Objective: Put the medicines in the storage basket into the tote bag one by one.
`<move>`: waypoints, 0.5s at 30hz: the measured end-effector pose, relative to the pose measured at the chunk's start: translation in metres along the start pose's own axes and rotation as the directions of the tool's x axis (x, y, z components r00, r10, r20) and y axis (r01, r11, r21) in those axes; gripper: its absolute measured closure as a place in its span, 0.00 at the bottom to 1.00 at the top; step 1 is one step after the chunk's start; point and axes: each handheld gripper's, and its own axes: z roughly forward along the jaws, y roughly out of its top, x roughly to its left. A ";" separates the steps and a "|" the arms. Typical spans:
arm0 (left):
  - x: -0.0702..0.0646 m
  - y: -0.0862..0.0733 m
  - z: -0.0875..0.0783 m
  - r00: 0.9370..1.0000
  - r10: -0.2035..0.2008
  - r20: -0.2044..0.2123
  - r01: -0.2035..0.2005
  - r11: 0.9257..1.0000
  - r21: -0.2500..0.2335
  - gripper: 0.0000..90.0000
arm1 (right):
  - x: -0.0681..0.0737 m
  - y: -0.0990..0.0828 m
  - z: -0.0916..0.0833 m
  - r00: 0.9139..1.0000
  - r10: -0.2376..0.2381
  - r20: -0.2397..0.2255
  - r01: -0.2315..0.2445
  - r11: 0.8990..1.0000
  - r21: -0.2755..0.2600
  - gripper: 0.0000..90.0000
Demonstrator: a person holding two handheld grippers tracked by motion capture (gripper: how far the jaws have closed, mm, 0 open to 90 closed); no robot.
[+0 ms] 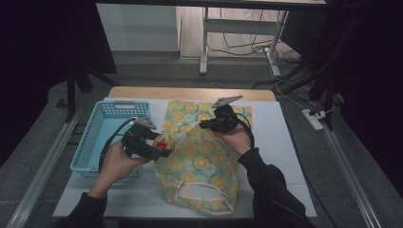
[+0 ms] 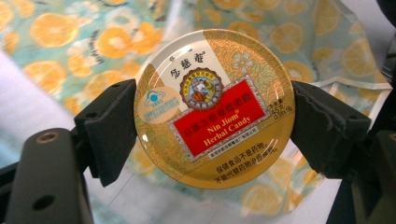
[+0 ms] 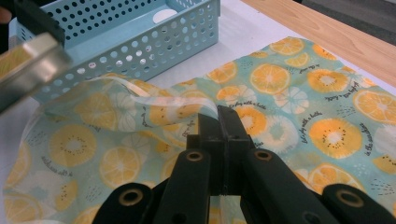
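Above the counter [image 1: 285, 156], the left gripper [image 2: 212, 116] clamps a round candy tin [image 2: 214, 108] just short of the fruit-print bag [image 1: 204, 156], whose rim the right gripper [image 3: 219, 122] pinches shut and lifts. Insertion remains; judged roughly halfway. Beside the bag stands a blue basket [image 3: 140, 37], not obstructing.

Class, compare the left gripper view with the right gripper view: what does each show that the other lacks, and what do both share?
Left gripper view: the candy tin's printed lid, held across its rim by the left tool.
Right gripper view: the blue basket, the wooden table edge, and the right tool shut on the bag's rim.
Both: the orange-print bag.
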 end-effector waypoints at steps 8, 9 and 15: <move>-0.012 0.017 0.034 0.999 0.038 0.036 -0.039 0.998 0.038 0.23 | -0.003 0.000 0.001 1.000 0.006 0.008 -0.006 1.000 -0.003 1.00; -0.013 0.018 0.038 0.998 0.038 0.041 -0.040 0.998 0.040 0.23 | -0.004 0.000 0.001 1.000 0.006 0.008 -0.006 1.000 -0.005 1.00; -0.015 0.029 0.067 0.997 0.070 0.039 -0.072 0.995 0.073 0.23 | -0.005 0.002 0.003 1.000 0.008 0.013 -0.008 1.000 -0.009 1.00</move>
